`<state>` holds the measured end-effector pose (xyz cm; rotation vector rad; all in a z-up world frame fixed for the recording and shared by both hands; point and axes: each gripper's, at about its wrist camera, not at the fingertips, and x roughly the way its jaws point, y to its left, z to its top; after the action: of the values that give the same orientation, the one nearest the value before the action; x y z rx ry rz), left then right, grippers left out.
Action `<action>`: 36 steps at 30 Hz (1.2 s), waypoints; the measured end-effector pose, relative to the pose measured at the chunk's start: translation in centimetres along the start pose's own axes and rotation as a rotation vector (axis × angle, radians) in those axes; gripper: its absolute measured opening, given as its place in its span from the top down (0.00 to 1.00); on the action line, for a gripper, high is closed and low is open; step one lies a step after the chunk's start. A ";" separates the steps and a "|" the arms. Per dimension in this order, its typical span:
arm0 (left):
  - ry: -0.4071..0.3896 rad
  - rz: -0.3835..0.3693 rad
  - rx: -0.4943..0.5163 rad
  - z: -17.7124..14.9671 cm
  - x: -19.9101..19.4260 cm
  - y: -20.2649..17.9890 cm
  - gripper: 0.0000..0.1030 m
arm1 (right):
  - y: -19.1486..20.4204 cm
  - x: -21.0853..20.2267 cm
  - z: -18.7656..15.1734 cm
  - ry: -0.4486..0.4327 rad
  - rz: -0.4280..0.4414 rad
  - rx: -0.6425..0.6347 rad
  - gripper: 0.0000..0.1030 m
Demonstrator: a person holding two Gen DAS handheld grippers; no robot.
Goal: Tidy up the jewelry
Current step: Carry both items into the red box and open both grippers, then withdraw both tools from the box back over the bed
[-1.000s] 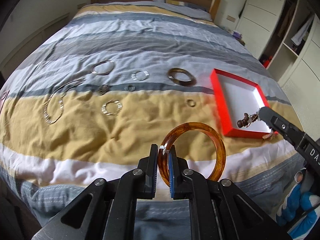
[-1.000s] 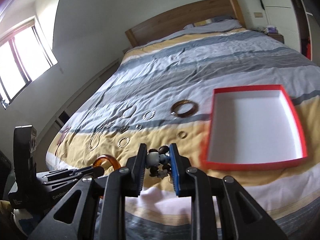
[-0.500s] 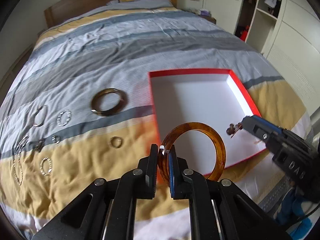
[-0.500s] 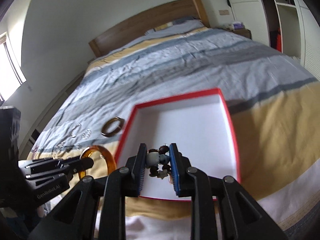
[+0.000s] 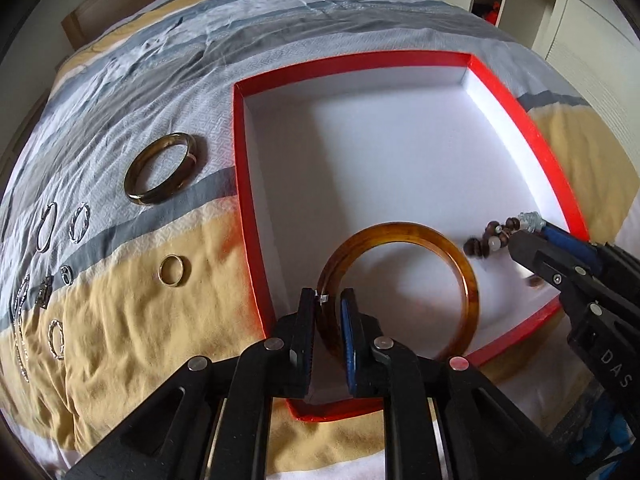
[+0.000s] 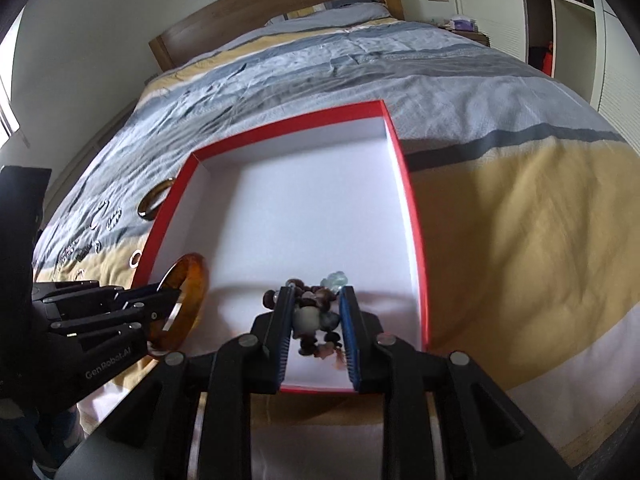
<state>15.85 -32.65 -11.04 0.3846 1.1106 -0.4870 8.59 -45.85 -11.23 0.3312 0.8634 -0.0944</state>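
A red box with a white inside (image 5: 516, 100) lies on the striped bed, also in the right wrist view (image 6: 400, 148). My left gripper (image 5: 327, 304) is shut on an amber bangle (image 5: 404, 230) and holds it upright over the box's near left part; the bangle also shows in the right wrist view (image 6: 192, 280). My right gripper (image 6: 314, 300) is shut on a beaded bracelet (image 6: 310, 312) of brown and pale beads, over the box's near edge. The beads (image 5: 496, 234) and the right gripper (image 5: 528, 232) show at the right of the left wrist view.
Left of the box on the bedcover lie a dark olive bangle (image 5: 160, 174), a small gold ring (image 5: 172, 271), several silver hoops (image 5: 80, 222) and a chain (image 5: 22, 320). A wooden headboard (image 6: 272, 4) is at the far end; wardrobes (image 6: 500, 0) stand at the right.
Both grippers moved forward and right, from over the bedcover to over the red box, each still holding its piece. The box now fills both views.
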 end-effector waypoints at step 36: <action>-0.146 0.023 -0.066 -13.9 -11.5 8.6 0.41 | 12.8 -8.3 -5.2 -0.054 0.051 -0.075 0.72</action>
<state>6.04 -16.14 -5.57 0.2987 0.9771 -0.4494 2.16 -32.54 -4.92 0.2792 0.8021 -0.0238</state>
